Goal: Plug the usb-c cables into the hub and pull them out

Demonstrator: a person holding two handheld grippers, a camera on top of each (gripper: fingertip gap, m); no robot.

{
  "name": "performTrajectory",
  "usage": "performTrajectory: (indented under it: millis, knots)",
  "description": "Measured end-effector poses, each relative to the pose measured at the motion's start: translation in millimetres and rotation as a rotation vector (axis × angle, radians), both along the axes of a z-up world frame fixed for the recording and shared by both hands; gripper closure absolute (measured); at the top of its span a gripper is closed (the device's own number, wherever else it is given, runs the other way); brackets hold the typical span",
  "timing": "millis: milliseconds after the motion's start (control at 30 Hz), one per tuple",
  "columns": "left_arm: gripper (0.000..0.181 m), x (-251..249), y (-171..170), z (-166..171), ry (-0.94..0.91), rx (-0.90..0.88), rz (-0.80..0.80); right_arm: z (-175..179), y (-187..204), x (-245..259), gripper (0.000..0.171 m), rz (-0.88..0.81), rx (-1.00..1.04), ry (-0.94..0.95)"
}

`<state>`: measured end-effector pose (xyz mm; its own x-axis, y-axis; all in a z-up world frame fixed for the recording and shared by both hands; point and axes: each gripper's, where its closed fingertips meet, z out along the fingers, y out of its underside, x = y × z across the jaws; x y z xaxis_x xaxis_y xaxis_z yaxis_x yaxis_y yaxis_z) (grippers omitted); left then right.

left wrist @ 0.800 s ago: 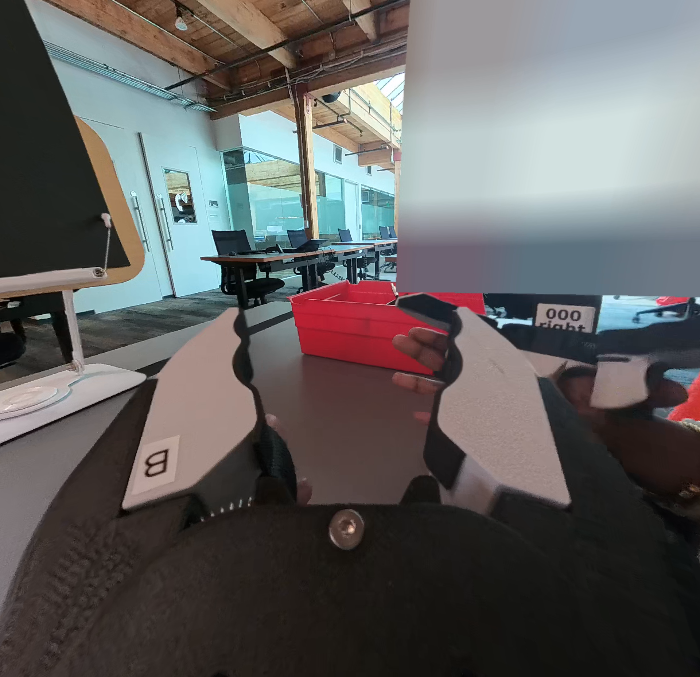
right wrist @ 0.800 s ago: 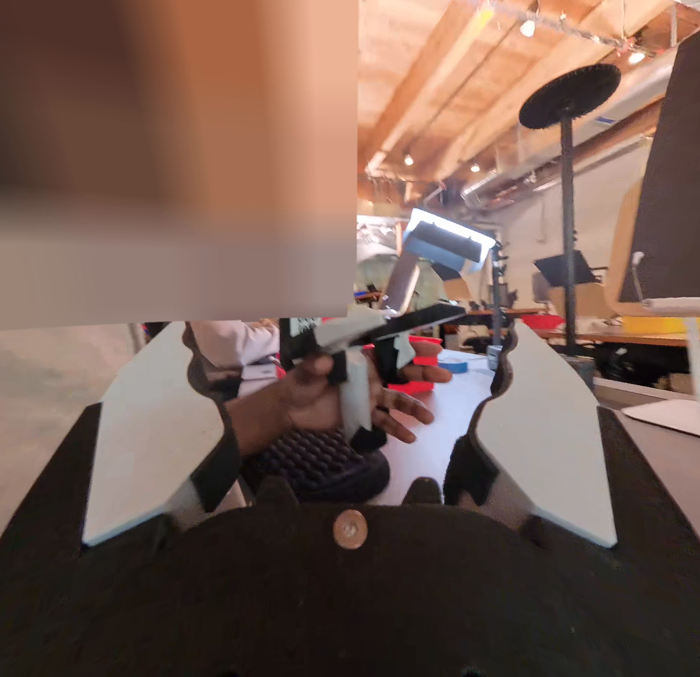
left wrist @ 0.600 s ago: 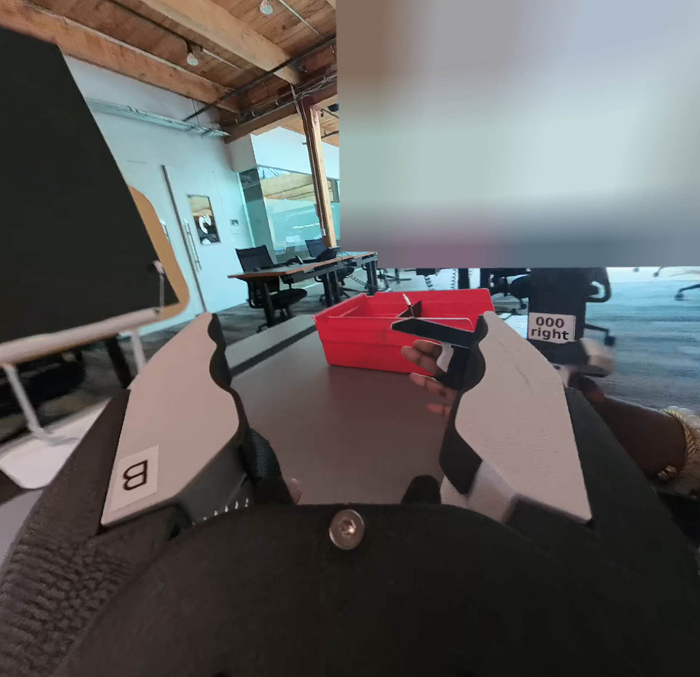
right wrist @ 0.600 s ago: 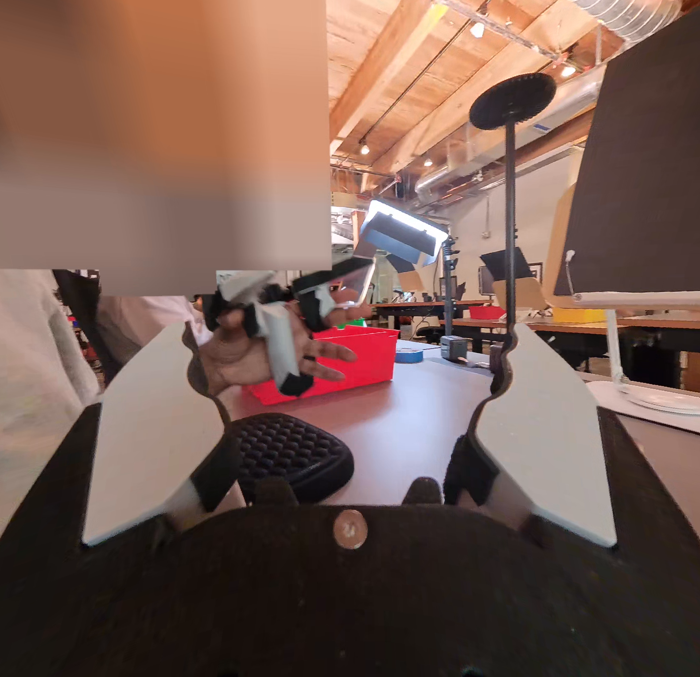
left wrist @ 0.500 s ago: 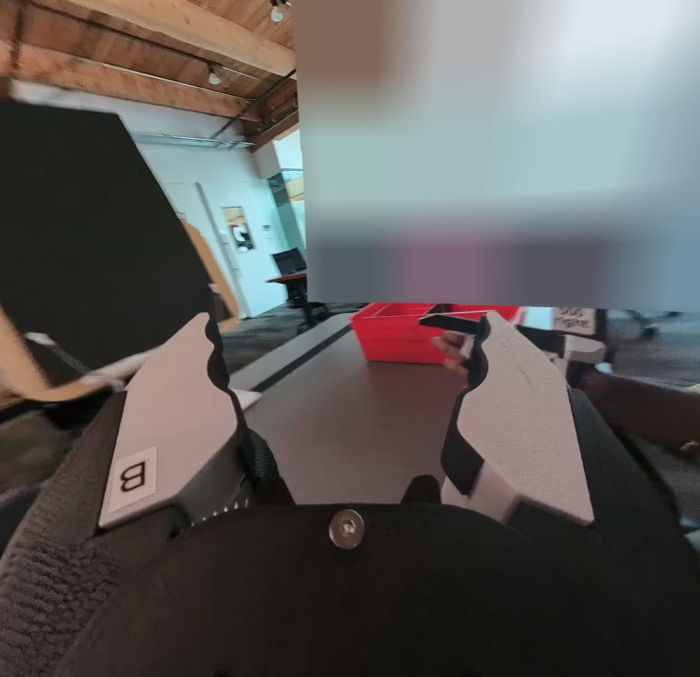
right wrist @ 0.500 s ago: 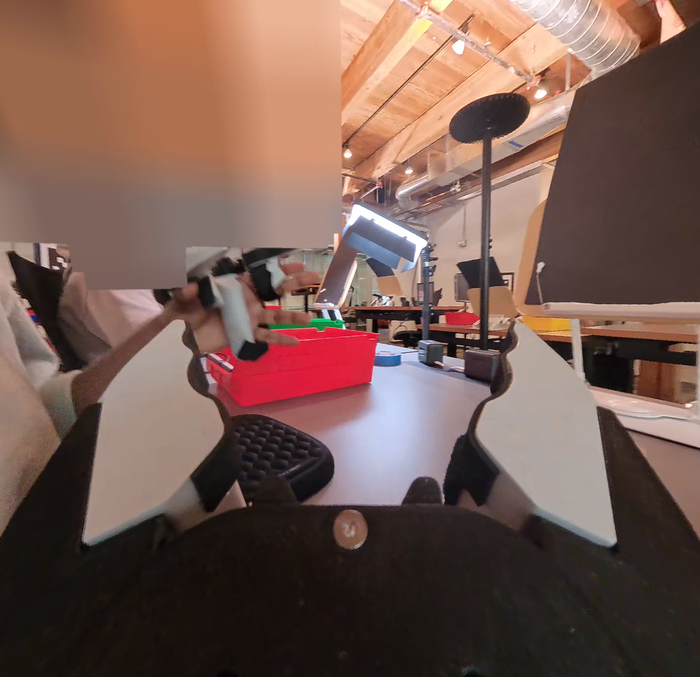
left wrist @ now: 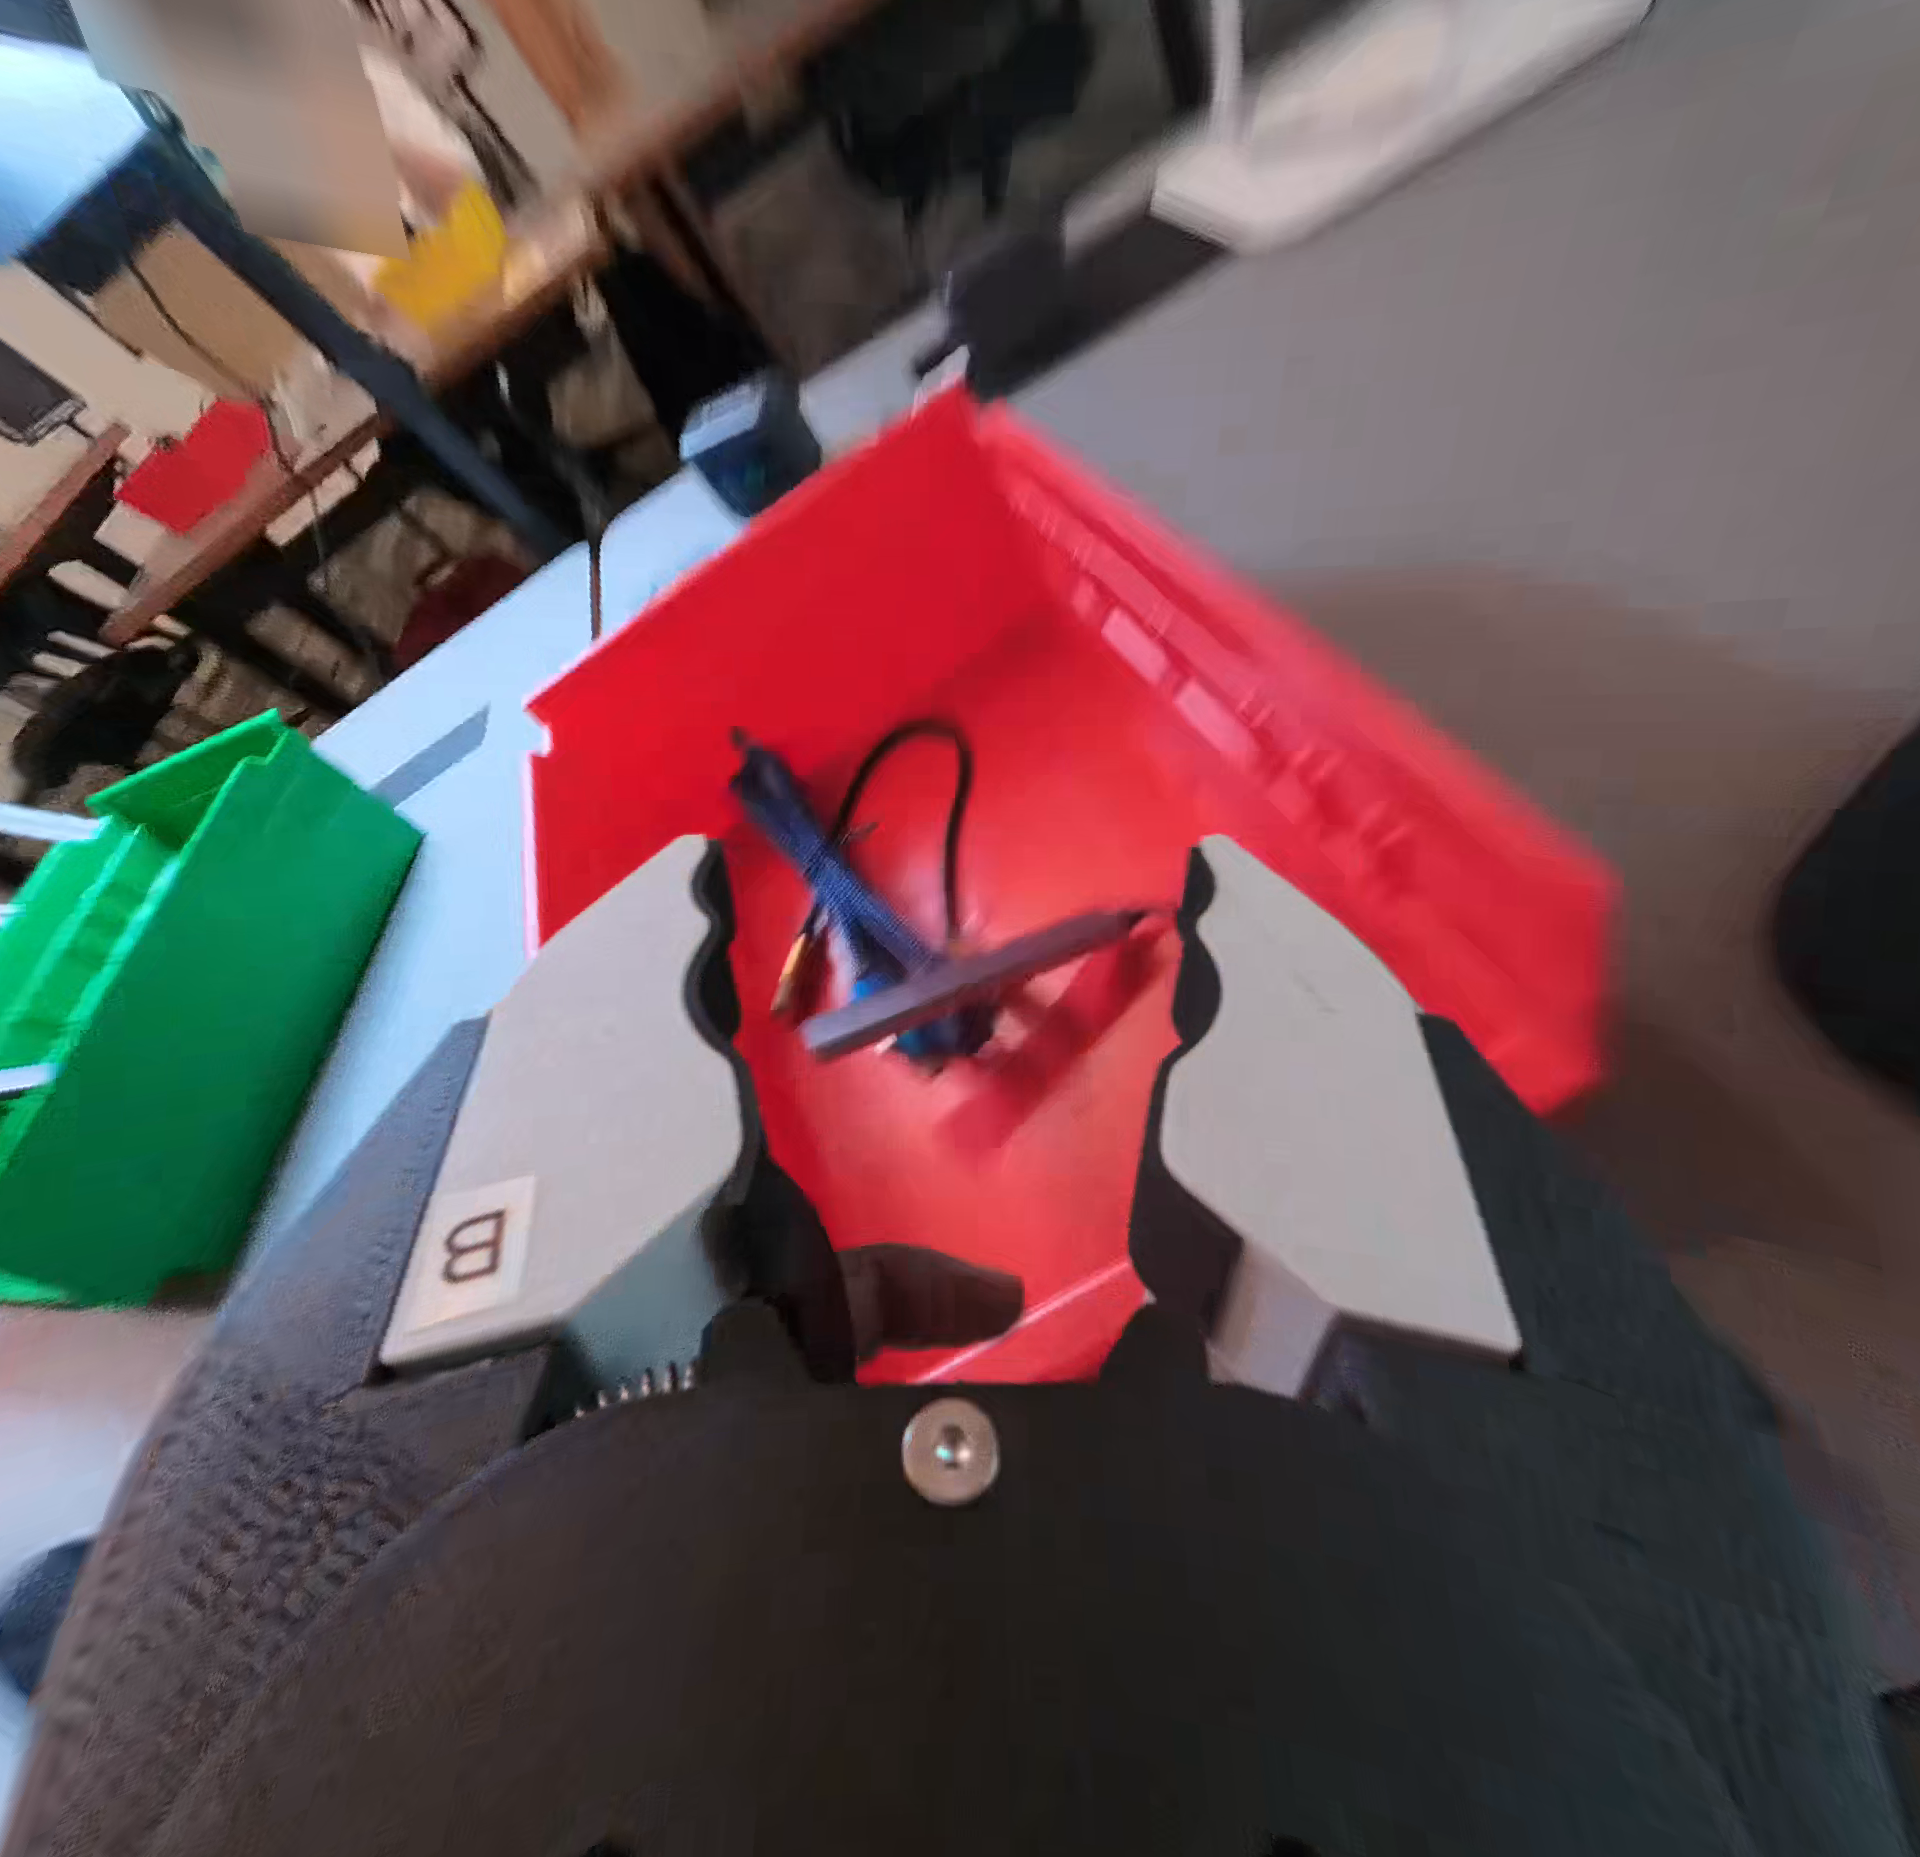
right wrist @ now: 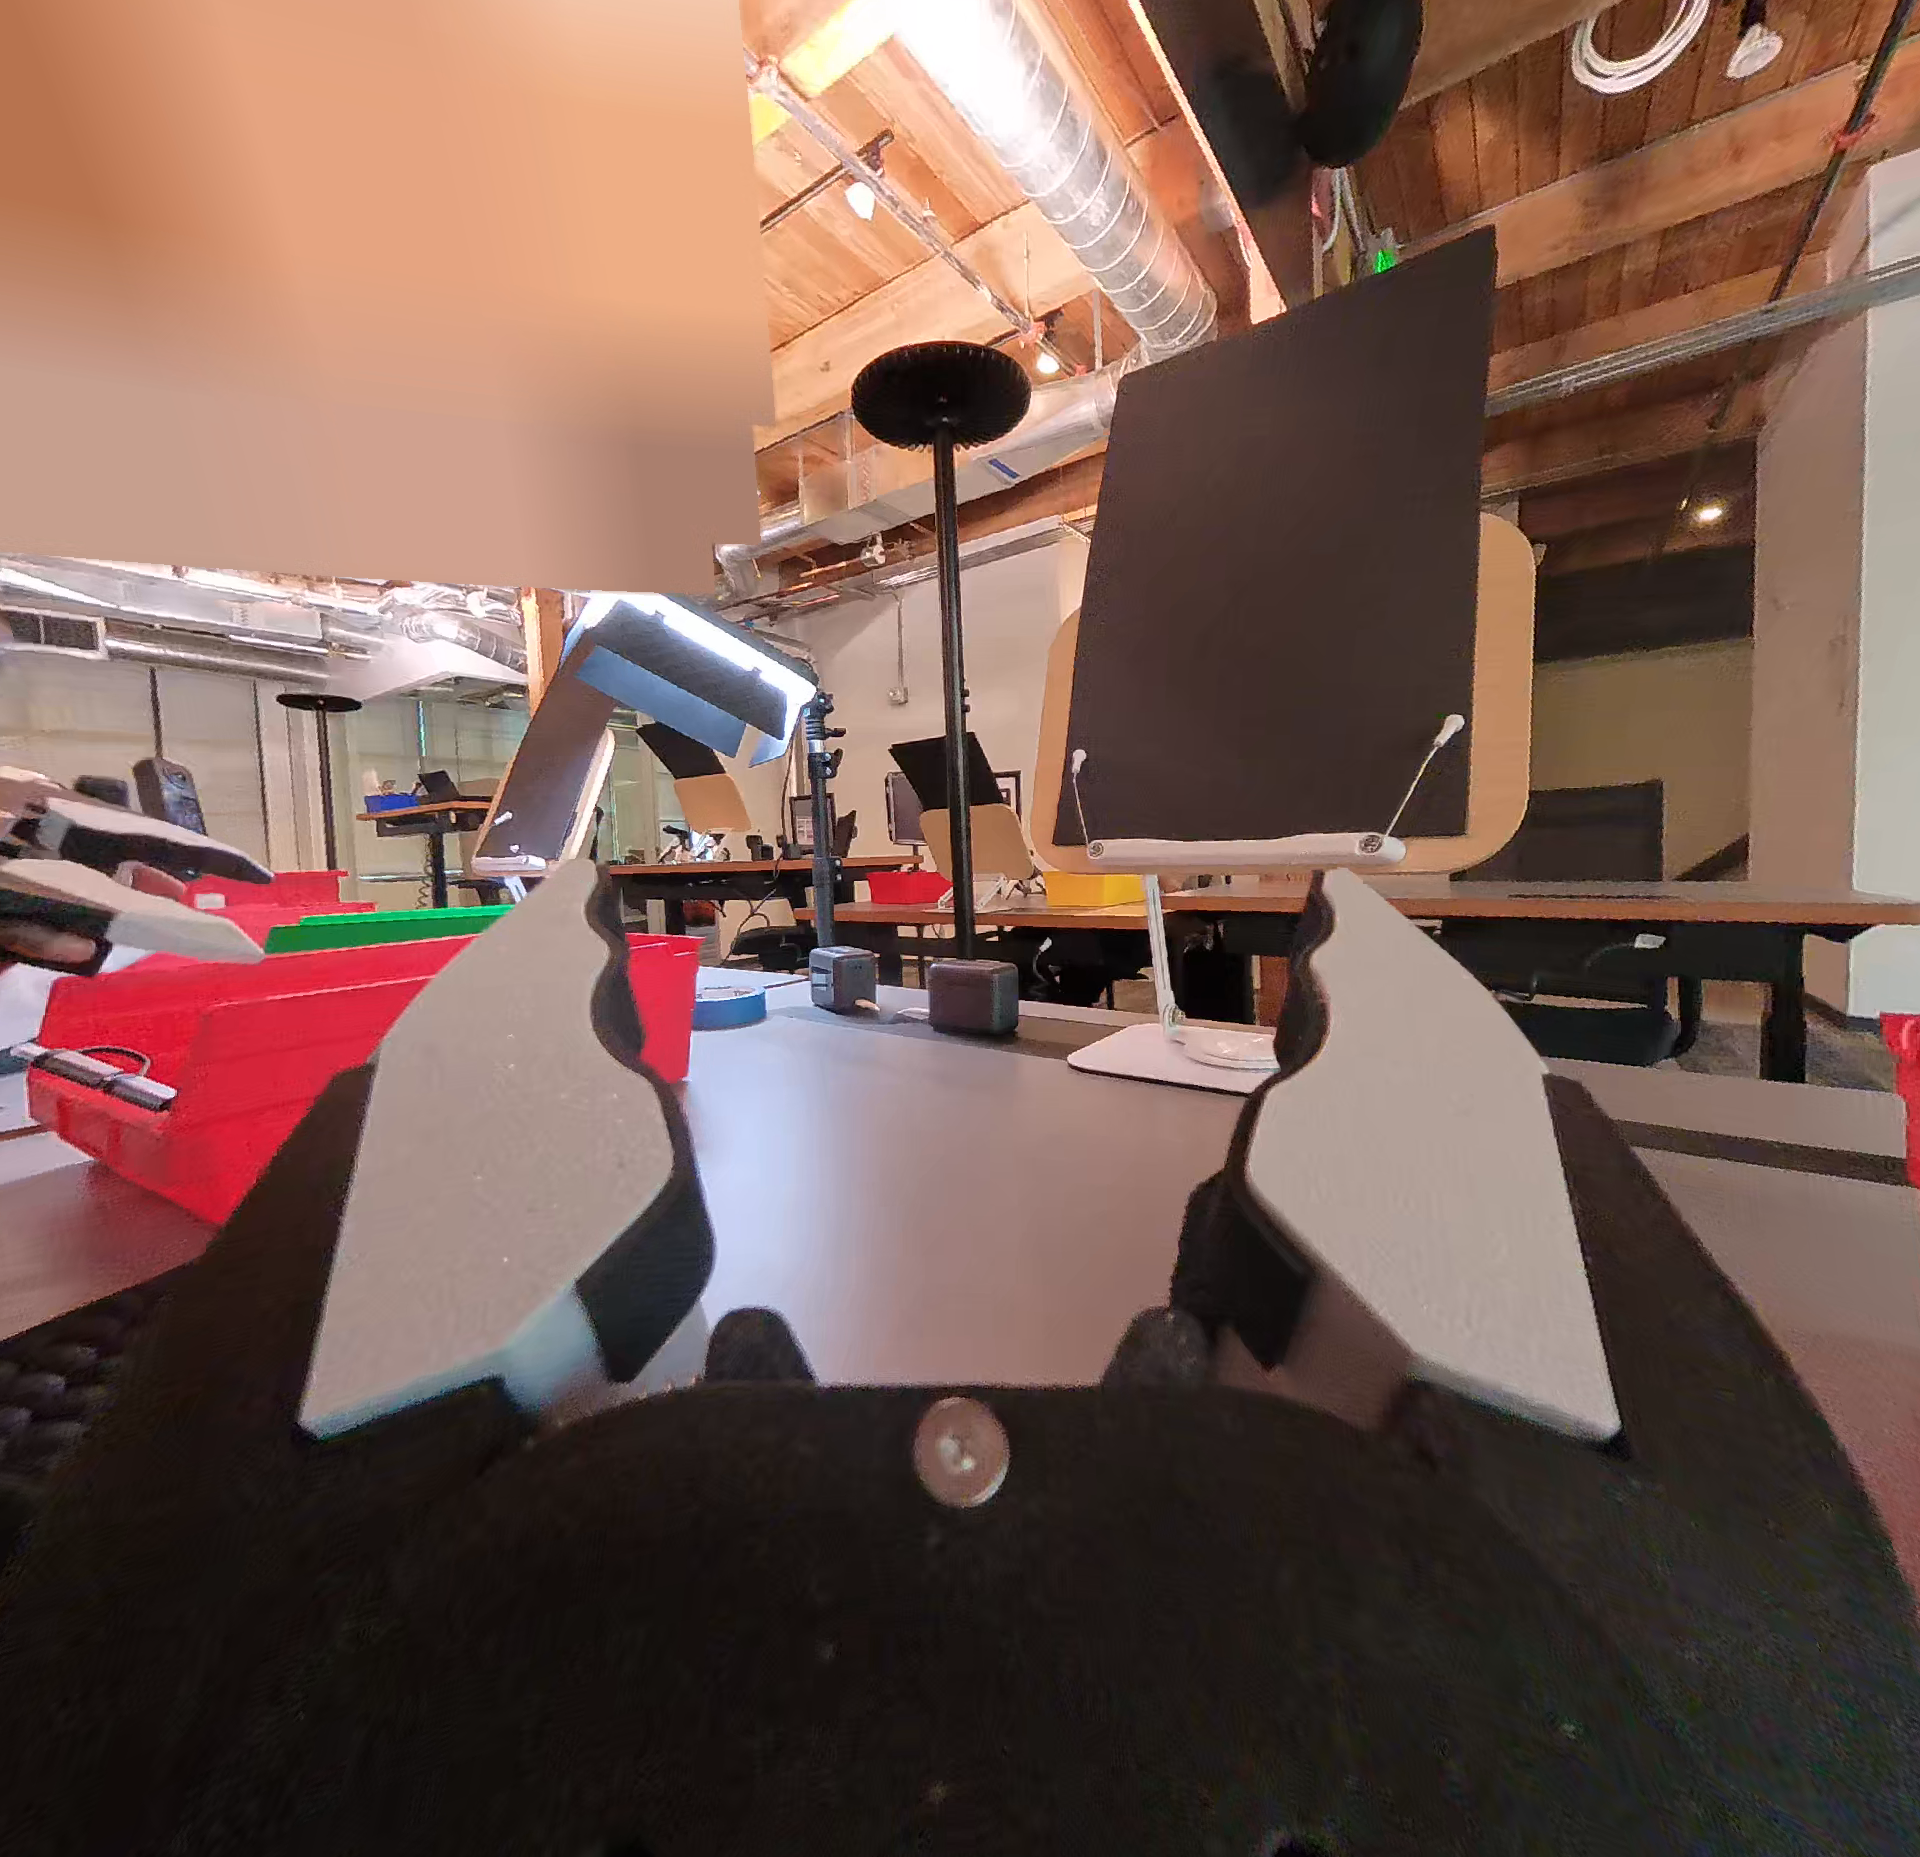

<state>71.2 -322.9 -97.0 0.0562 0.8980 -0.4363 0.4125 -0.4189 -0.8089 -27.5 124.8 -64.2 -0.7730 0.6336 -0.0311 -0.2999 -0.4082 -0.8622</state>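
In the blurred left wrist view I look down into a red bin [left wrist: 1299, 685]. A slim grey hub [left wrist: 966, 986] lies in it across a blue braided cable [left wrist: 831, 893], with a black cable loop [left wrist: 940, 768] behind. My left gripper [left wrist: 951, 862] is open and empty, hovering above the bin over the hub. My right gripper [right wrist: 966, 882] is open and empty, held level over the dark table [right wrist: 935, 1163], right of the red bin [right wrist: 312, 1038]. The left gripper [right wrist: 135, 872] shows above that bin at the far left. A small grey piece with a black cable [right wrist: 94, 1075] sits at the bin's near wall.
A green bin [left wrist: 177, 1028] stands left of the red one. A black padded rest [left wrist: 1860, 924] lies to its right. Farther back are a blue tape roll [right wrist: 727, 1002], two small charger cubes [right wrist: 971, 997] and a stand with a black board [right wrist: 1278, 612]. To reach the slim grey hub [left wrist: 966, 986] in a straight line is about 10 centimeters for my left fingers, about 45 centimeters for my right.
My left gripper swung from level over the table to pointing down into the red bin. My right gripper turned right; the left gripper and hand moved to its view's far left edge.
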Motion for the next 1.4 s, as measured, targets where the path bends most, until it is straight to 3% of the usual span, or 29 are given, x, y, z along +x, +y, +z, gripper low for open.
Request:
performTrajectory:
  millis: [200, 333, 500, 967, 1100, 1233, 1400]
  knots:
    - [0.12, -1.0, -51.5, -55.0, -0.579, -0.445, -0.089, -1.9, -6.4, 3.2, 0.053, -0.006, 0.049, 0.028]
    - [0.123, -7.5, -68.1, -74.0, -0.772, -0.684, -0.147, 1.1, 1.4, 1.2, 0.056, 0.01, -0.012, 0.005]
    - [0.126, -20.0, -75.3, -88.8, -0.798, -0.803, -0.149, 0.9, 2.1, 0.5, 0.059, 0.021, -0.022, -0.005]
    - [0.131, -25.6, -72.5, -106.1, -0.782, -0.761, -0.185, 0.6, 2.2, -1.0, 0.062, 0.029, -0.031, -0.014]
    - [0.145, -23.8, -79.8, -115.3, -0.814, -0.805, -0.217, 0.4, 2.3, -1.4, 0.063, 0.03, -0.033, -0.017]
    - [0.17, -30.2, -79.8, -106.4, -0.729, -0.77, -0.19, 0.1, 2.8, -2.6, 0.065, 0.028, -0.037, -0.023]
    - [0.173, -40.0, -71.0, -55.2, -0.449, -0.598, -0.111, -0.2, 4.1, -4.8, 0.067, 0.03, -0.05, -0.037]
